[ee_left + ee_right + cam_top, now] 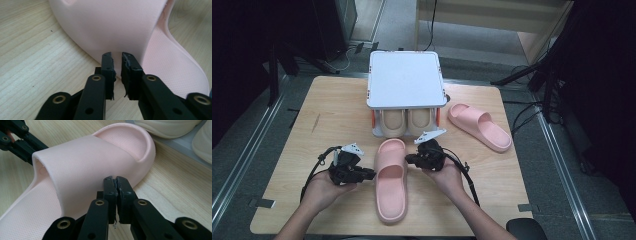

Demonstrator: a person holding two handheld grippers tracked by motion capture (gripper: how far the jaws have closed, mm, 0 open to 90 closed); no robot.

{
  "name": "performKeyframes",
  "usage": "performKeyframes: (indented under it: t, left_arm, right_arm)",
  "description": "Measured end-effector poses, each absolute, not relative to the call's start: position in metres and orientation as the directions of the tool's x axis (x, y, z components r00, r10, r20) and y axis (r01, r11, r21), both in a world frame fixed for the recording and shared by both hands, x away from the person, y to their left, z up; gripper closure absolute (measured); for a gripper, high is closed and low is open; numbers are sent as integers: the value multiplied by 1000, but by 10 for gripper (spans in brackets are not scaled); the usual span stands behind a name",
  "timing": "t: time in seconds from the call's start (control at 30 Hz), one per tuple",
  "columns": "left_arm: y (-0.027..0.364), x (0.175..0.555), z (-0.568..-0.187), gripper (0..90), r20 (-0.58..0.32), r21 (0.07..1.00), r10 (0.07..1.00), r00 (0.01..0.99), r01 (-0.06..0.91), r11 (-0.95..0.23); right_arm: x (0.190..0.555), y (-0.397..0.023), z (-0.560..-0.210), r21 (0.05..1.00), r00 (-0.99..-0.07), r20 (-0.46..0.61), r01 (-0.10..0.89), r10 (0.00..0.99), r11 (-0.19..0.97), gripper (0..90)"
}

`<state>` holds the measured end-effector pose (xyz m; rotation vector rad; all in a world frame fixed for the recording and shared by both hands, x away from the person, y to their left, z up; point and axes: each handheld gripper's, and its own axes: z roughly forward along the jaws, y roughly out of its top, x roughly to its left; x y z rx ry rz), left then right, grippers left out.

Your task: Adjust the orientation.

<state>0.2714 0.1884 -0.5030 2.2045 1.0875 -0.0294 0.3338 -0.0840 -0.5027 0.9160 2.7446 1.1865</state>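
Observation:
A pink slipper (391, 192) lies lengthwise in the middle of the wooden table, toe toward the rack. My left gripper (370, 174) points at its left side at the strap. In the left gripper view the jaws (117, 53) stand a little apart with nothing between them, tips at the strap's (112, 25) edge. My right gripper (408, 159) points at the slipper's right side. In the right gripper view its jaws (115, 178) are pressed together, tips against the strap (82, 157). The left gripper (17, 137) shows beyond the slipper there.
A second pink slipper (479, 126) lies at the right back of the table (337, 115). A shoe rack with a white top (406, 80) stands at the back centre, a beige pair (393, 122) on its lower shelf, close behind the slipper's toe (170, 125).

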Motion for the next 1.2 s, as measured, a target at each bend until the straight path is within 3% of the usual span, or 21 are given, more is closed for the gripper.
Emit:
performKeyframes:
  t: [0.23,0.4,0.8,1.2]
  left_arm:
    - [200,278,-494,621,-363,569,693,623,737,-365]
    - [205,282,-486,478,-361,602,675,643,714,-357]
    - [213,308,-482,398,-371,610,659,655,707,-359]
    - [210,329,-481,399,-376,624,656,654,703,-343]
  right_arm:
    - [337,-97,-495,683,-819,201,510,537,523,819]
    - [337,-115,-485,699,-809,202,514,552,497,839]
    - [337,-174,-473,723,-727,190,558,660,407,770]
    - [340,-253,-456,756,-604,184,591,776,281,726]
